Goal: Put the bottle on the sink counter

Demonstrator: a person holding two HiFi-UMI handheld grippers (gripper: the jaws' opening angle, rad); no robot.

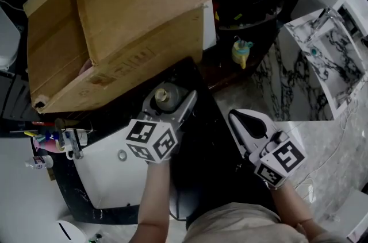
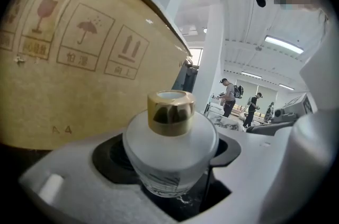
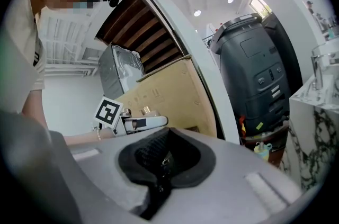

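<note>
A small frosted glass bottle point(image 2: 170, 150) with a gold cap point(image 2: 170, 112) stands upright between the jaws of my left gripper point(image 2: 169, 170), which is shut on its body. From the head view the bottle point(image 1: 165, 96) shows from above, held in the left gripper point(image 1: 168, 105) over a dark surface just below a cardboard box. My right gripper point(image 1: 246, 123) hangs to the right, shut and with nothing in it; its dark pads point(image 3: 159, 157) meet. A white marble sink counter point(image 1: 299, 72) lies at the far right. The right gripper view shows the left gripper point(image 3: 139, 122) from the side.
A big cardboard box point(image 1: 115, 23) fills the upper left, close to the bottle. A yellow toy-like bottle point(image 1: 242, 51) stands on a dark shelf. A white basin point(image 1: 106, 173) and small items point(image 1: 52, 141) sit lower left. A black machine point(image 3: 259, 69) rises beside the marble counter point(image 3: 312, 127).
</note>
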